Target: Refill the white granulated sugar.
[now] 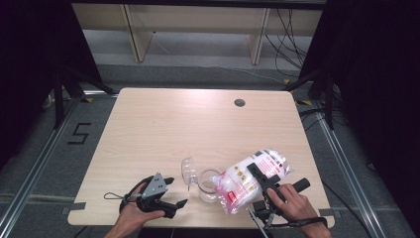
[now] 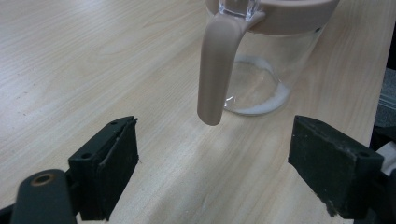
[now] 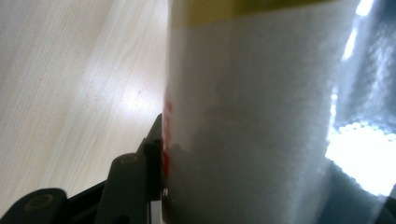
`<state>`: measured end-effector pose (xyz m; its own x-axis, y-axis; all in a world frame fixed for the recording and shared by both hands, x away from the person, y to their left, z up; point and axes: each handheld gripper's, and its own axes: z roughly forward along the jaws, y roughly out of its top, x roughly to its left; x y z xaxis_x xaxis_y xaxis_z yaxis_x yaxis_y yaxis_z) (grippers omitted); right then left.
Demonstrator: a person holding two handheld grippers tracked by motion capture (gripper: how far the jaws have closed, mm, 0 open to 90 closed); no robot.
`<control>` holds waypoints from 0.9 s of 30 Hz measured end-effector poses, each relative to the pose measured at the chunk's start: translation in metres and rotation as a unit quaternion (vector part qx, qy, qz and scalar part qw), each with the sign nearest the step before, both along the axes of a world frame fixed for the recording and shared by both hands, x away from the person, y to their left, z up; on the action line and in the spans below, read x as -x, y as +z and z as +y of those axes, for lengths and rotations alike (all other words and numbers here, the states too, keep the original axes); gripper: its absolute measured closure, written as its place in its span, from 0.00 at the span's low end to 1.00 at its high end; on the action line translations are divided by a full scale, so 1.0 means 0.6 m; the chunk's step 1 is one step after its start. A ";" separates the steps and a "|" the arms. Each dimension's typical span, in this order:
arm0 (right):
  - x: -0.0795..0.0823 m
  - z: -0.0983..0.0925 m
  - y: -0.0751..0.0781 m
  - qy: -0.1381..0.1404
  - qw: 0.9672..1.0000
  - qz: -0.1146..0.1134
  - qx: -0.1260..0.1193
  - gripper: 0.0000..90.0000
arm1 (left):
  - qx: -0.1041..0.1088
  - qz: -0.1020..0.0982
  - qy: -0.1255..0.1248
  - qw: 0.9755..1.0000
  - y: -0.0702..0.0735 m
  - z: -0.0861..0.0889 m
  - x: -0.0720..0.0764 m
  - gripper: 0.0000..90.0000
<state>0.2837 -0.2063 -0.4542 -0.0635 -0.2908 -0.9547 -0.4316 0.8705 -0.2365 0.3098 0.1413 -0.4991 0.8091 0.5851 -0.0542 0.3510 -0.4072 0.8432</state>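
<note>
1. The bag of white granules [image 1: 250, 179], clear plastic with red print, lies tilted in the right tongs [image 1: 262, 179], which clamp its middle, mouth toward the glass jar [image 1: 208, 186].
2. Pouring looks barely begun: a thin white layer covers the jar's bottom [image 2: 261, 105]; the bag remains nearly full.
3. The left tongs [image 1: 166, 196] stand wide and empty just short of the jar's beige handle [image 2: 217, 70], on the surface [image 1: 198, 124].

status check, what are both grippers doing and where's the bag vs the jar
Right gripper clamped on the bag, tilted mouth-down over the jar. Left gripper open, empty, beside the jar handle. Thin white layer in the jar bottom. Nothing blocking.
</note>
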 end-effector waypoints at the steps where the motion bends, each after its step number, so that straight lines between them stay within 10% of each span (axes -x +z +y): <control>1: 0.000 -0.001 -0.001 -0.001 1.000 -0.001 -0.003 0.58 | 0.001 0.000 0.000 1.000 0.000 0.000 0.000 0.17; 27: 0.004 0.000 -0.004 -0.007 1.000 0.005 -0.004 0.59 | 0.000 -0.001 0.000 1.000 0.000 0.000 0.000 0.17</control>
<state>0.2813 -0.2061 -0.4566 -0.0763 -0.2818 -0.9564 -0.4214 0.8785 -0.2252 0.3097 0.1415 -0.4989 0.8090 0.5854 -0.0527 0.3500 -0.4079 0.8433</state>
